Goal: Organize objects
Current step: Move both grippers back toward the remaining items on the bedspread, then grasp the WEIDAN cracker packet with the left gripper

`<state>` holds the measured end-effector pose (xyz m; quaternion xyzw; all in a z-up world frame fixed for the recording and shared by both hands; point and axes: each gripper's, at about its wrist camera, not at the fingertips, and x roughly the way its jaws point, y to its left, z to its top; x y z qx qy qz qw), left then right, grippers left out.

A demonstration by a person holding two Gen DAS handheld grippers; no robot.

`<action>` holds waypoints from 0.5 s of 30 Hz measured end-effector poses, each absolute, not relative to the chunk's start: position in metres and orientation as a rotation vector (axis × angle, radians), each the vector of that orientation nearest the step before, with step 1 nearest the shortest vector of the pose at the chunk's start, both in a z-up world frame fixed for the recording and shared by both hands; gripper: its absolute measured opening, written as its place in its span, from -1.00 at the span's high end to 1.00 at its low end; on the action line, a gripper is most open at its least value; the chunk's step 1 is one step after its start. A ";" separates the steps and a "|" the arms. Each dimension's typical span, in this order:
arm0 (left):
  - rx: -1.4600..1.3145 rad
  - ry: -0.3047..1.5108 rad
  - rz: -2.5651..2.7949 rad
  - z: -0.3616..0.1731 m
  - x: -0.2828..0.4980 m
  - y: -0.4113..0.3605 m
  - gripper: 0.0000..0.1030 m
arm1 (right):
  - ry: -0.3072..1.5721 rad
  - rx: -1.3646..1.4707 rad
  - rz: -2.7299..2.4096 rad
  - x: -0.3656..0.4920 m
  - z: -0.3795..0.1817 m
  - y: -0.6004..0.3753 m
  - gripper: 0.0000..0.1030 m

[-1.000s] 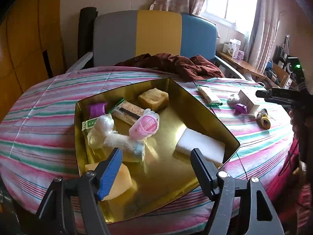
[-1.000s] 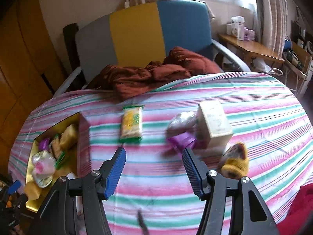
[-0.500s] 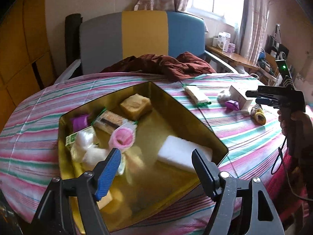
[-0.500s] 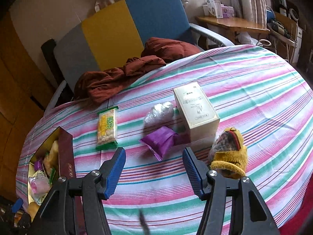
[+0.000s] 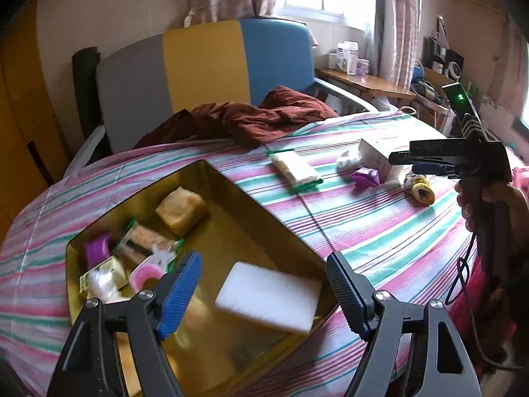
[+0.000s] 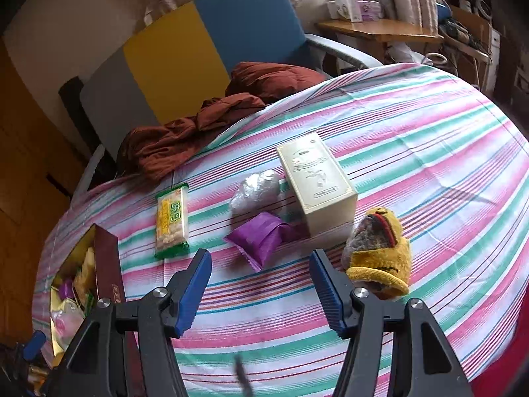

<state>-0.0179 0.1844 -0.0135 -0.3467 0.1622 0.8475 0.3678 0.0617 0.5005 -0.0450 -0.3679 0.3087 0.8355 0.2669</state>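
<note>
Since a second ago the left gripper (image 5: 263, 284) has slid rightward over the gold box (image 5: 264, 208), its jaws just opening wider — nothing between them, the white block (image 5: 267, 296) lying in the box below. Inside also: tan block (image 5: 181, 211), pink roll (image 5: 147, 273), purple packet (image 5: 97, 254).

Right gripper (image 6: 261, 284) now hangs lower over the striped tablecloth (image 6: 429, 152), jaws apart and empty. Ahead of it — purple pouch (image 6: 261, 238), clear wrapped lump (image 6: 256, 192) touching it, cream carton (image 6: 317, 182) just beside, yellow plush slipper (image 6: 380, 251), green snack pack (image 6: 172, 220) nearer the box.
</note>
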 end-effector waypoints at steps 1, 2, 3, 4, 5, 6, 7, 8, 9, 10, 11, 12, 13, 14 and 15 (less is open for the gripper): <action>-0.884 0.422 2.171 -0.013 -0.017 0.188 -0.52 | 0.844 -0.985 2.252 0.063 -0.045 0.502 -0.21; -0.878 0.431 2.165 -0.012 -0.016 0.192 -0.52 | 0.850 -0.982 2.250 0.064 -0.045 0.503 -0.21; -0.874 0.437 2.160 -0.012 -0.016 0.196 -0.52 | 0.856 -0.977 2.248 0.064 -0.044 0.503 -0.21; -0.871 0.443 2.155 -0.012 -0.015 0.199 -0.52 | 0.862 -0.972 2.247 0.065 -0.044 0.504 -0.21; -0.870 0.447 2.149 -0.013 -0.015 0.203 -0.52 | 0.865 -0.970 2.246 0.065 -0.044 0.505 -0.21; -0.870 0.451 2.144 -0.013 -0.015 0.206 -0.52 | 0.870 -0.967 2.244 0.065 -0.044 0.505 -0.21; -0.871 0.456 2.138 -0.014 -0.015 0.209 -0.53 | 0.875 -0.964 2.243 0.066 -0.044 0.506 -0.21; -0.873 0.458 2.135 -0.014 -0.015 0.212 -0.52 | 0.882 -0.960 2.242 0.066 -0.045 0.507 -0.21; -0.874 0.459 2.131 -0.015 -0.016 0.214 -0.53 | 0.887 -0.957 2.241 0.067 -0.044 0.507 -0.21; -0.875 0.461 2.127 -0.015 -0.016 0.217 -0.52 | 0.891 -0.952 2.239 0.067 -0.044 0.508 -0.22; -0.877 0.466 2.124 -0.016 -0.016 0.220 -0.52 | 0.897 -0.944 2.238 0.068 -0.044 0.509 -0.22; -0.878 0.471 2.121 -0.017 -0.017 0.222 -0.52 | 0.905 -0.938 2.238 0.069 -0.044 0.510 -0.22; -0.880 0.474 2.117 -0.018 -0.017 0.225 -0.52 | 0.911 -0.934 2.237 0.070 -0.044 0.511 -0.22; -0.884 0.476 2.111 -0.020 -0.018 0.228 -0.53 | 0.921 -0.929 2.234 0.071 -0.044 0.512 -0.22; -0.890 0.477 2.107 -0.021 -0.019 0.231 -0.52 | 0.930 -0.923 2.232 0.072 -0.044 0.513 -0.22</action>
